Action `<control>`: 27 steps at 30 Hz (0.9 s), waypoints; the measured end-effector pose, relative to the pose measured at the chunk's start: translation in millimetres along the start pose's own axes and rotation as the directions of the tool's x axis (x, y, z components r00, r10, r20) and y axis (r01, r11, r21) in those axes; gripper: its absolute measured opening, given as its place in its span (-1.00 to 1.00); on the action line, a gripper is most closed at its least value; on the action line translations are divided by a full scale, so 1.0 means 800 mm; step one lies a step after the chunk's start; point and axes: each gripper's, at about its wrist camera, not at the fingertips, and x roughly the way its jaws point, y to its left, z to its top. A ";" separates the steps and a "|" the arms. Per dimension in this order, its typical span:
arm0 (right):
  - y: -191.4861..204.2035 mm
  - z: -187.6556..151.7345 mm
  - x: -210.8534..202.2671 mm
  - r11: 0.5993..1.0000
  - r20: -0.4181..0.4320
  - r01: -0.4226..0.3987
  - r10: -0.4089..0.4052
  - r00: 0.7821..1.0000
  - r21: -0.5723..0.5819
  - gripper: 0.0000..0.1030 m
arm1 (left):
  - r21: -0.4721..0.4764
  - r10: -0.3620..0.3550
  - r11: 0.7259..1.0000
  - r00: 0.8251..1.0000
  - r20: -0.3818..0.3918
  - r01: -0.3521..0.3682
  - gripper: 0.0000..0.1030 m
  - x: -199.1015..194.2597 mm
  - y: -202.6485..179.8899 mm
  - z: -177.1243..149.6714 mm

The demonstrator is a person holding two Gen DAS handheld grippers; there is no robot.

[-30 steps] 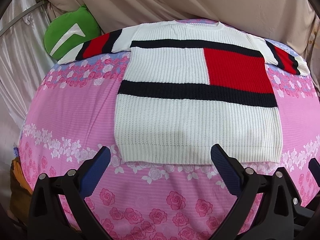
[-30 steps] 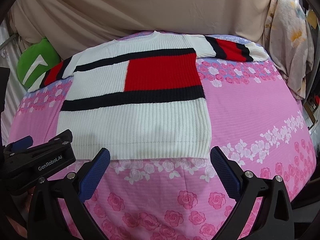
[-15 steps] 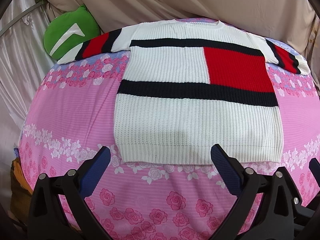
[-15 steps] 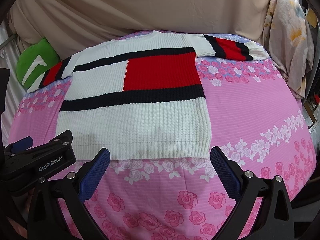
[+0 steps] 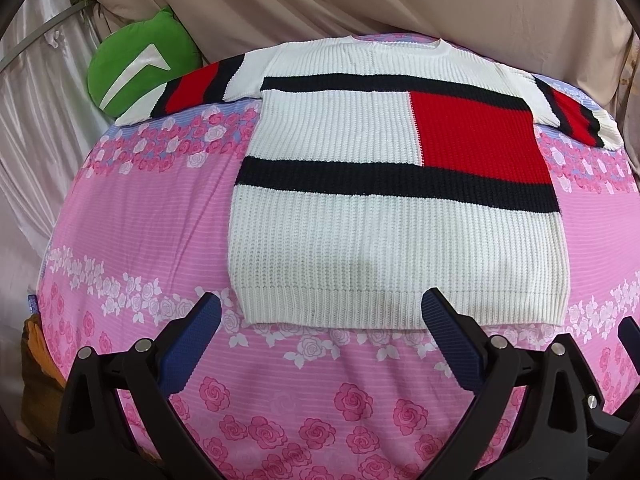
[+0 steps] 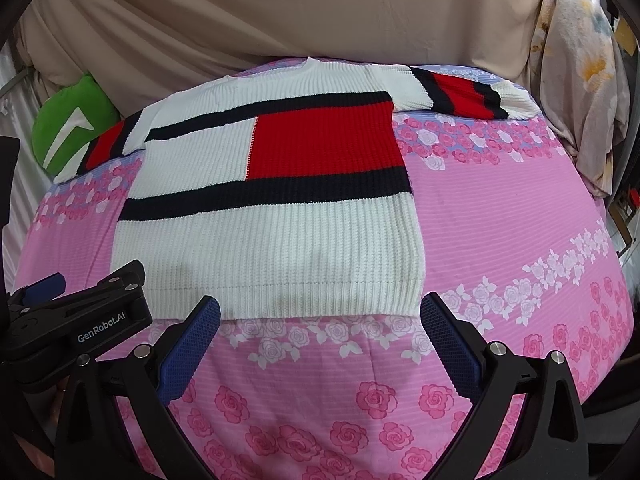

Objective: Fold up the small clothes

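Observation:
A white knit sweater [image 5: 360,240] with navy stripes and a red block lies flat on the pink floral bed, sleeves spread out to both sides; it also shows in the right wrist view [image 6: 280,240]. My left gripper [image 5: 320,320] is open and empty, hovering just in front of the sweater's hem. My right gripper [image 6: 320,320] is open and empty, also just in front of the hem, toward its right corner. The left gripper's body [image 6: 80,328] shows at the left of the right wrist view.
A green cushion [image 5: 140,64] sits at the bed's far left corner by the left sleeve. A beige sheet [image 6: 280,20] hangs behind the bed. A floral cloth [image 6: 580,100] hangs at the far right. The pink bedsheet [image 6: 520,220] extends right of the sweater.
Both grippers have crept slightly forward toward the sweater's hem. Both stay open and the sweater has not moved.

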 end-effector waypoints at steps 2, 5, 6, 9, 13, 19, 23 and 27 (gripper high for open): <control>0.000 -0.001 0.000 1.000 -0.001 0.000 0.000 1.000 0.000 0.90 | 0.001 0.001 1.000 1.000 -0.001 -0.001 0.90 0.000 0.000 -0.001; 0.001 -0.001 0.002 1.000 -0.004 0.001 -0.001 1.000 0.000 0.90 | -0.001 0.000 1.000 1.000 -0.004 0.000 0.90 0.002 0.001 0.000; 0.001 -0.001 0.003 1.000 -0.005 0.001 -0.001 1.000 0.000 0.90 | -0.001 0.000 1.000 1.000 -0.006 0.000 0.90 0.004 0.002 0.000; 0.001 -0.001 0.003 1.000 -0.004 0.001 -0.001 1.000 0.000 0.90 | 0.000 0.000 1.000 1.000 -0.007 0.000 0.90 0.005 0.003 0.000; 0.001 0.000 0.003 1.000 -0.004 0.001 -0.001 1.000 0.000 0.90 | 0.000 0.001 1.000 1.000 -0.008 -0.001 0.90 0.006 0.002 0.000; 0.001 -0.001 0.004 1.000 -0.005 0.001 -0.001 1.000 0.000 0.90 | 0.003 0.002 1.000 1.000 -0.012 -0.002 0.90 0.008 0.001 0.002; 0.001 0.000 0.004 1.000 -0.005 0.001 -0.001 1.000 -0.001 0.90 | 0.004 0.003 1.000 1.000 -0.015 -0.002 0.90 0.010 -0.001 0.003; 0.002 0.000 0.006 1.000 -0.008 0.001 -0.001 1.000 -0.001 0.90 | 0.007 0.002 1.000 1.000 -0.019 -0.002 0.90 0.012 -0.003 0.005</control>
